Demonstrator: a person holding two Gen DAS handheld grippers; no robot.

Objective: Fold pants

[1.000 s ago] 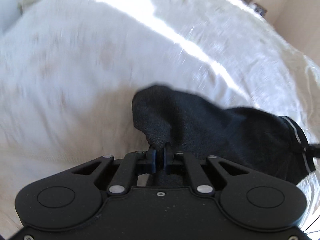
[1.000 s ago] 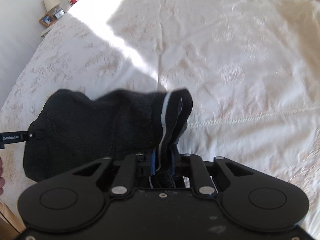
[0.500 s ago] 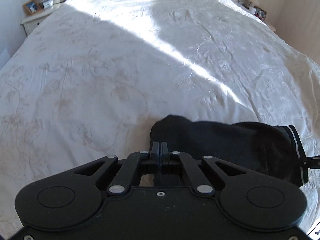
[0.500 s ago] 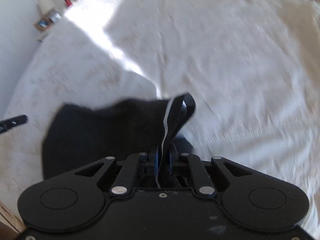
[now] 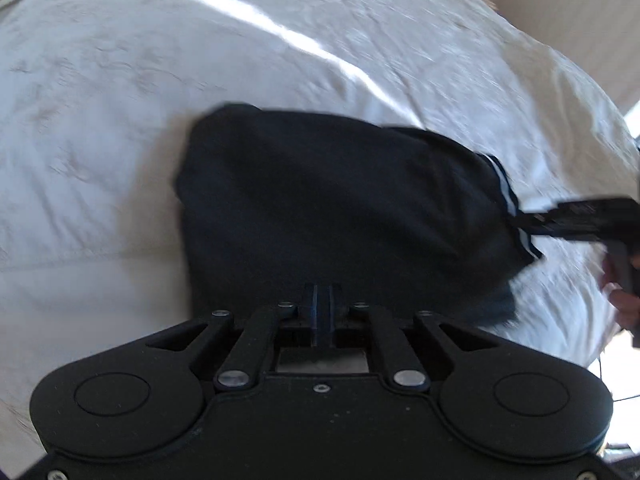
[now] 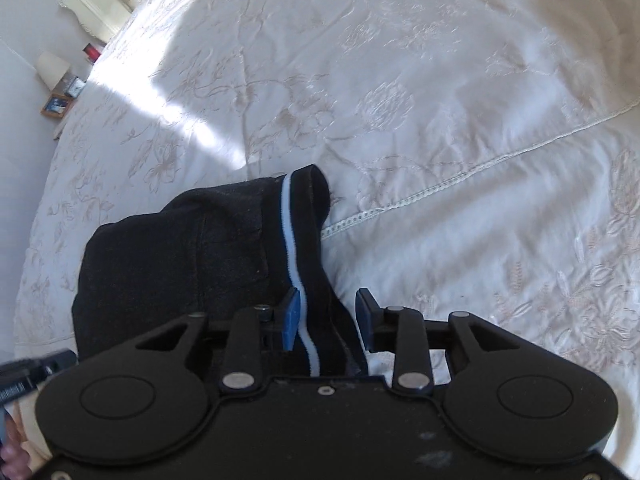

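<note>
The folded pants (image 5: 340, 208) lie on the bed (image 6: 440, 100). The right gripper (image 6: 328, 320) is opening, waistband loose between its pads; the left gripper (image 5: 322, 300) is opening slightly, nothing visibly pinched. Better withdraw both gently, without dragging the fold.

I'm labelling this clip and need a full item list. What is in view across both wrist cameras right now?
pants: one, black, folded bundle lying on the bedspread
waistband: one, black with a pale blue stripe, at the pants' right end, passing between the right gripper's jaws
bedspread: one, white with embroidered flowers, covering the bed
headboard: one, cream, far end of the bed
lamp: one, cream shade, on the bedside stand
picture frame: one, wooden, beside the lamp
left gripper: one, black, jaws opening slightly, nothing clearly between them
right gripper: one, black with blue pads, jaws opening
</note>
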